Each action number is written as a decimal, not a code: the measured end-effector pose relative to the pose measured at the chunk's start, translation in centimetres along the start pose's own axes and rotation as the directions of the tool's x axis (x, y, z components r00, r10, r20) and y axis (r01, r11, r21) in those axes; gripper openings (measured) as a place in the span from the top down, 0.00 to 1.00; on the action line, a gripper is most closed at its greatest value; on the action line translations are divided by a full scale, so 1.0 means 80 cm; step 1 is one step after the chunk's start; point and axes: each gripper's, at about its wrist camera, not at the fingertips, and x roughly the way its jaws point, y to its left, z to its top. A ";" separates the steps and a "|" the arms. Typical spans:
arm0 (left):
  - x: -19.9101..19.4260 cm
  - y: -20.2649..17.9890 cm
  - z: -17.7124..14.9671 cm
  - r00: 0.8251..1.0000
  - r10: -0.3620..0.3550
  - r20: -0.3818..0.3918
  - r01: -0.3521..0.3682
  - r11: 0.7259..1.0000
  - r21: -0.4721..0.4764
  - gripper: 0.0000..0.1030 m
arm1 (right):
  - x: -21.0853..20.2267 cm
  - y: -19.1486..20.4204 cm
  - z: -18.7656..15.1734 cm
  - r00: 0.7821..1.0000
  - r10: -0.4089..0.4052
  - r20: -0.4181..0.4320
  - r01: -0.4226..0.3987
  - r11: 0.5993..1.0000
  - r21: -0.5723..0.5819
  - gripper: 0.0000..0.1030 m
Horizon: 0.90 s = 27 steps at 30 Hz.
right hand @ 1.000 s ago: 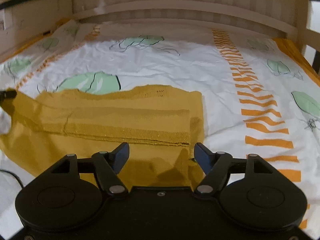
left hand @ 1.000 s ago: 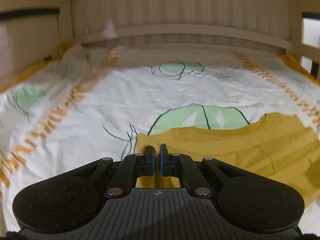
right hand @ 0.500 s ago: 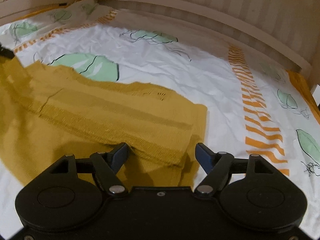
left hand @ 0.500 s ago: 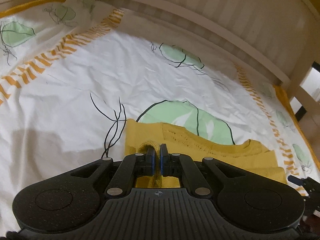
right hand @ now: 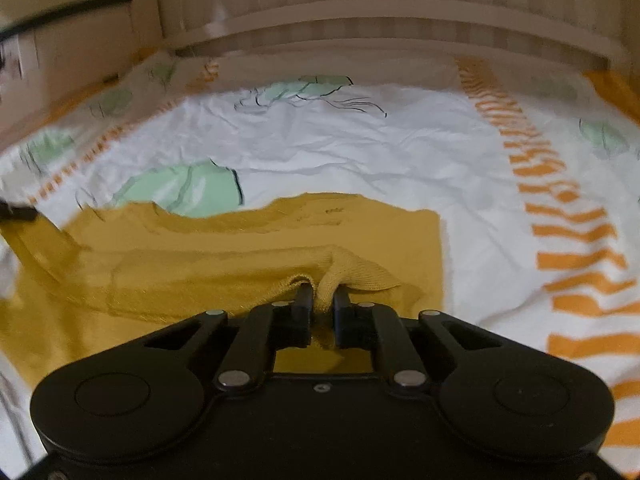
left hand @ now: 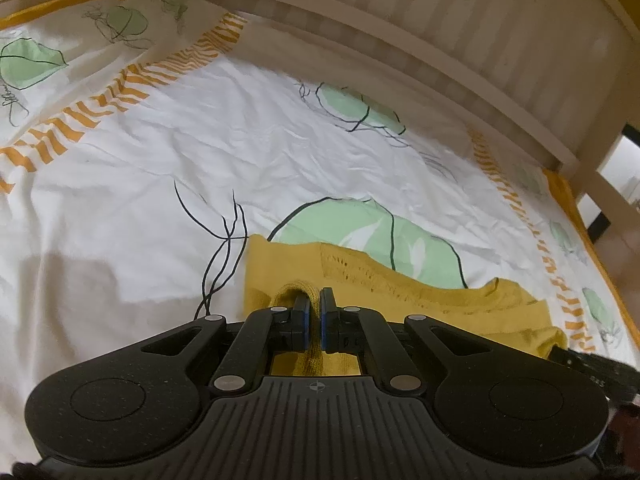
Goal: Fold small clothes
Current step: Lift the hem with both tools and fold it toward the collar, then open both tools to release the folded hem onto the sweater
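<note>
My left gripper (left hand: 315, 300) pinches a ribbed edge of the mustard knit garment (left hand: 420, 292), jaws nearly together. My right gripper (right hand: 320, 300) has just closed on its hem. The garment lies on the leaf-print sheet (right hand: 360, 148), spreading toward ten o'clock.

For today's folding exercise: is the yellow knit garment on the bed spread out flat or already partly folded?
Partly folded: the yellow garment shows one layer doubled over another, its ribbed edge lying across the middle. Both grippers pinch its near edge.
</note>
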 end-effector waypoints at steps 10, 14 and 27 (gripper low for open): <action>0.003 -0.002 0.027 0.999 -0.023 0.039 0.025 0.999 -0.041 0.96 | -0.011 -0.037 0.044 0.997 -0.018 0.077 0.000 0.974 0.226 0.85; 0.036 0.007 0.029 1.000 0.004 -0.006 -0.004 0.997 -0.071 0.96 | 0.029 -0.048 0.055 0.999 -0.039 0.005 0.036 0.964 0.264 0.85; 0.059 0.034 0.039 0.995 0.092 0.021 -0.090 0.990 -0.107 0.72 | 0.040 -0.062 0.042 0.995 -0.099 -0.006 0.096 0.952 0.292 0.37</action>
